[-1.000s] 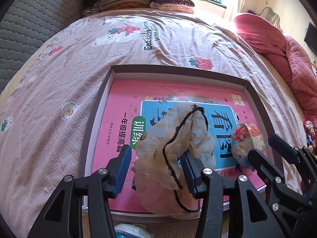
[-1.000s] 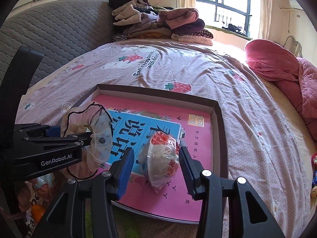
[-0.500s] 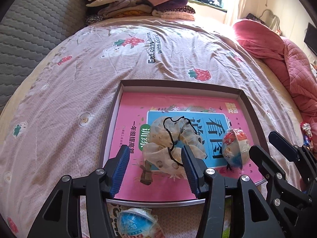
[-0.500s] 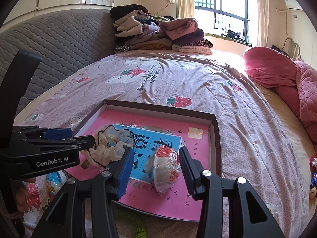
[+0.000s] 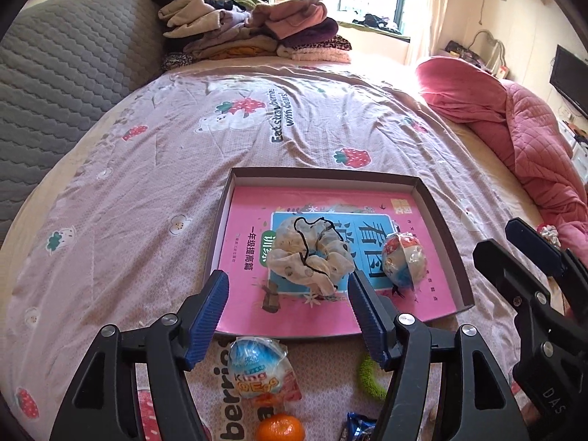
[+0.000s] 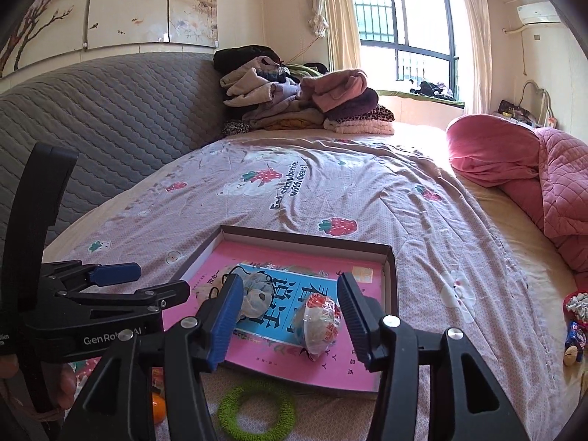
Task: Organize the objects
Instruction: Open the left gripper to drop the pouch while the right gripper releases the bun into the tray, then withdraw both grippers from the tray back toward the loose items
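A shallow brown box [image 5: 437, 220] [image 6: 389, 279] lies on the bed with a pink book [image 5: 250, 228] [image 6: 360, 360] inside it. On the book rest a cream spotted scrunchie [image 5: 308, 257] [image 6: 257, 297] and a wrapped egg toy [image 5: 404, 264] [image 6: 323, 323]. My left gripper [image 5: 288, 316] hovers above and in front of the box, jaws opening, nothing between them. My right gripper [image 6: 286, 319] hangs short of the egg toy, jaws opening, pads clear of it.
On the bedsheet in front of the box lie a blue wrapped egg [image 5: 257, 367], an orange [image 5: 281, 428], a green ring [image 6: 257, 408] [image 5: 371, 375] and a dark wrapper [image 5: 358, 430]. Folded clothes [image 5: 257, 33] are piled at the far end. A pink quilt [image 5: 514, 125] lies right.
Both grippers let go of their items, opened wider and pulled up and back. The scrunchie and the egg toy now lie on the book in the box.
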### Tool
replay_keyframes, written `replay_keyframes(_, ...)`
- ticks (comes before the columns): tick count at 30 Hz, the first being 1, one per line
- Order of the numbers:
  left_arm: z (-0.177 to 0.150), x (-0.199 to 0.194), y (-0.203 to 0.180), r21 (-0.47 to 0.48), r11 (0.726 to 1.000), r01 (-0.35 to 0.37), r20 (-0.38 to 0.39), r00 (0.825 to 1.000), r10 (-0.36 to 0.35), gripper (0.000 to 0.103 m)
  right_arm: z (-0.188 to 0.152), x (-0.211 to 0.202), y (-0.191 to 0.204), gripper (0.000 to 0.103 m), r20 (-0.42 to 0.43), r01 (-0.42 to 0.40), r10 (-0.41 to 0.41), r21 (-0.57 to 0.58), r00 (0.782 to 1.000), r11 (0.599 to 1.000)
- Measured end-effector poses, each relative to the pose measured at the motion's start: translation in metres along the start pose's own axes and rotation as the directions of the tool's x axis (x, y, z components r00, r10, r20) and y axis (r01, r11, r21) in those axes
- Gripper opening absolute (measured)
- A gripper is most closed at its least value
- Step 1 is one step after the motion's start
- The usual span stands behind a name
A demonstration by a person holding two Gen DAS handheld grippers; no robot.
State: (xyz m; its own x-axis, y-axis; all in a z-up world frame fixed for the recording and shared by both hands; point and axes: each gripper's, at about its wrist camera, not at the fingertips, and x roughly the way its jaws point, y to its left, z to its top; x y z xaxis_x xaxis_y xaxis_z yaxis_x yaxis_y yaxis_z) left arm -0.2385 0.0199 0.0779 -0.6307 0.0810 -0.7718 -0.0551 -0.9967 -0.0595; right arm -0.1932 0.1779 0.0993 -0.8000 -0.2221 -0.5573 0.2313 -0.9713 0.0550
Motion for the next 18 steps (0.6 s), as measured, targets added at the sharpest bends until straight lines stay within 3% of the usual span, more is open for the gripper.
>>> replay_keyframes(6,-0.018,-0.025,0.000,0.018,1.000,0.000,0.027,1.000,-0.001,0.069,-0.004,-0.019,0.005,0.053,0.020,0.003,-0.003,-0.005,1.000,1.000)
replay_keyframes(18,-0.071,-0.059,0.004,0.043,0.999,0.026,0.074,0.997,-0.029,0.069,-0.052,-0.054,0.003,0.054,-0.001,0.006,-0.006,0.021,1.000,1.000)
